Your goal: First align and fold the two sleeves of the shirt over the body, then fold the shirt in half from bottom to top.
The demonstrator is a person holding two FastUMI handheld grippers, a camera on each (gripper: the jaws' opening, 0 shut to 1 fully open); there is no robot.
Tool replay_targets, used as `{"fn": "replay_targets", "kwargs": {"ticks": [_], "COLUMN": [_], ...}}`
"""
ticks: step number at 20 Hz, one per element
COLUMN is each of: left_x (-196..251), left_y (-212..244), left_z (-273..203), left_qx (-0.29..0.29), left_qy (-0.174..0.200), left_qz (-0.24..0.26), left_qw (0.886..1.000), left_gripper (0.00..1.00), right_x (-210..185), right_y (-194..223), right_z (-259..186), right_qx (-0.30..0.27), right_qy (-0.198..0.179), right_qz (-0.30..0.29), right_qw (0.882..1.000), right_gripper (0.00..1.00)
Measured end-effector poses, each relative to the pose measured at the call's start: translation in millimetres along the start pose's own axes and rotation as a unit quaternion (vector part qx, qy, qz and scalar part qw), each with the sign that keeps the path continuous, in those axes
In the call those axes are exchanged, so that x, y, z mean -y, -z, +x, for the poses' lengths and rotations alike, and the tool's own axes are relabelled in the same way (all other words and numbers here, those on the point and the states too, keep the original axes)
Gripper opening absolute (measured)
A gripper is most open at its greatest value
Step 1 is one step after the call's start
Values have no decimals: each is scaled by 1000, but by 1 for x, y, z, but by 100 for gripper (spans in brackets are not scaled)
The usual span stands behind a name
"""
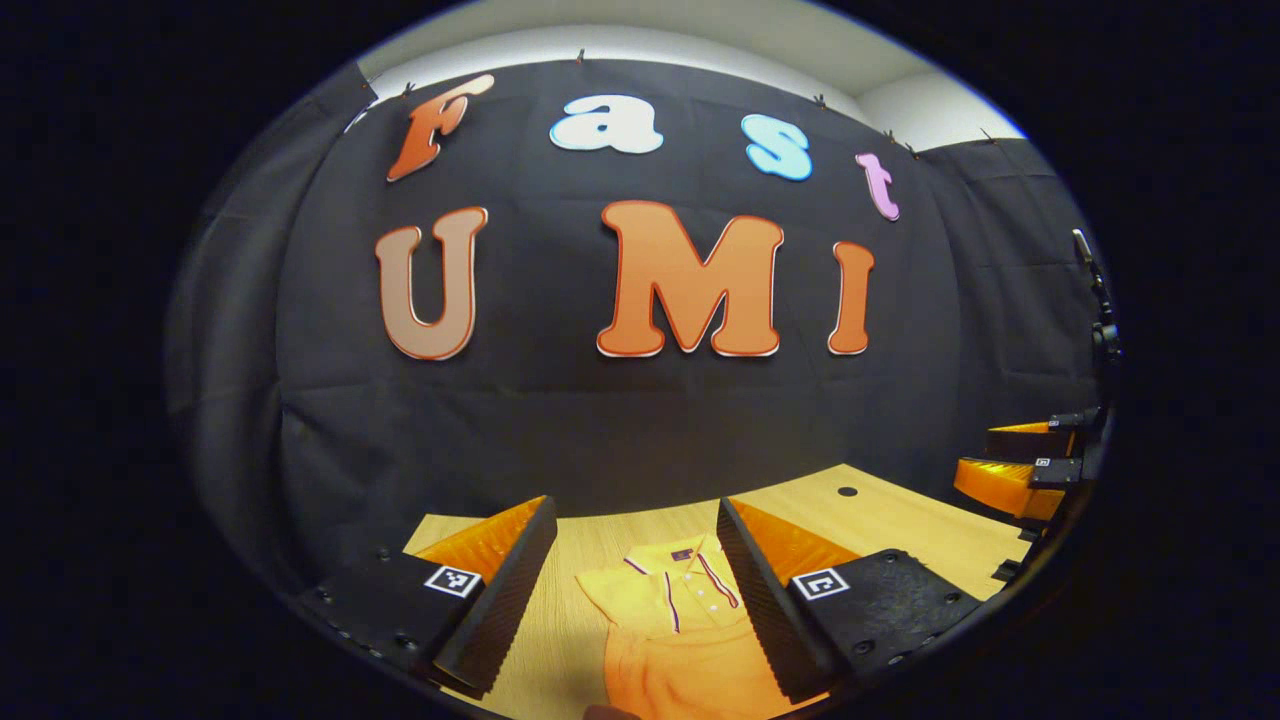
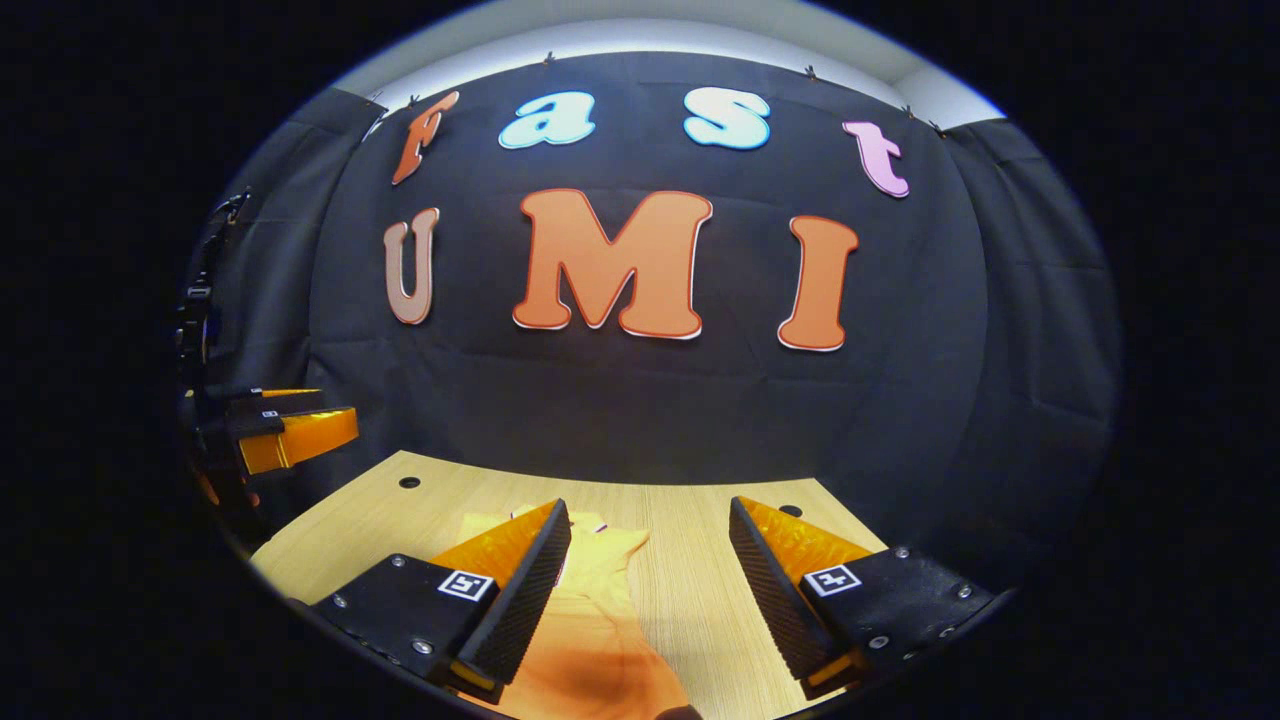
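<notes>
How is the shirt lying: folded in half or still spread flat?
Not folded in half: the yellow polo shirt lies flat on the wooden table, collar showing; sleeves cannot be told.

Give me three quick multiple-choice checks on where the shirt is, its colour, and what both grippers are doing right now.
1. Where does the polo shirt lie?
A. Flat on the wooden table
B. Hanging on the booth wall
C. Lifted in the air between two fingers

2. What colour is the polo shirt?
A. Blue
B. Yellow-orange with dark stripes along the placket
C. White

3. How do the left gripper and right gripper stand?
A. Both shut on the shirt
B. One shut, one open
C. Both open, above the table

Answers: 1 A, the shirt is spread on the tabletop below both grippers. 2 B, yellow-orange fabric and striped placket show in the left gripper view. 3 C, each gripper's fingers stand wide apart with nothing pressed between them.
</notes>
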State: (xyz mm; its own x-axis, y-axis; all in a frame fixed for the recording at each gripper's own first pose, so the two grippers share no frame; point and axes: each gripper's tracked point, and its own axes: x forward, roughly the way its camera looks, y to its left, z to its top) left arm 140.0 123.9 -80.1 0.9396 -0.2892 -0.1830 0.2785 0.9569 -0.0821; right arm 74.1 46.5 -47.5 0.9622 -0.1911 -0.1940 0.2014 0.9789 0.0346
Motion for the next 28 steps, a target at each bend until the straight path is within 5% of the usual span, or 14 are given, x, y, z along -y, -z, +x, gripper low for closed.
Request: {"fn": "replay_targets", "kwargs": {"ticks": [7,10,18,23,28], "left_x": [9,29,53,58,52], "left_y": [-25,0,107,183,260], "left_z": [-88,-116,-149,-169,-177], "left_qx": [47,21,-127,-237,-361], "left_qy": [-96,-108,-119,-115,-104], "left_qz": [19,16,6,-7,-27], "left_qw": [994,994,985,965,926], "left_gripper": [96,98,98,97,98], "right_x": [9,23,43,49,43], "right_y": [-6,9,132,206,275], "right_z": [-28,-43,-71,-84,-97], "right_qx": [35,29,-135,-243,-356], "right_qy": [-51,-67,-122,-130,-127], "right_qz": [0,-1,3,6,18], "right_qw": [998,997,983,961,926], "right_gripper": [97,97,98,98,98]}}
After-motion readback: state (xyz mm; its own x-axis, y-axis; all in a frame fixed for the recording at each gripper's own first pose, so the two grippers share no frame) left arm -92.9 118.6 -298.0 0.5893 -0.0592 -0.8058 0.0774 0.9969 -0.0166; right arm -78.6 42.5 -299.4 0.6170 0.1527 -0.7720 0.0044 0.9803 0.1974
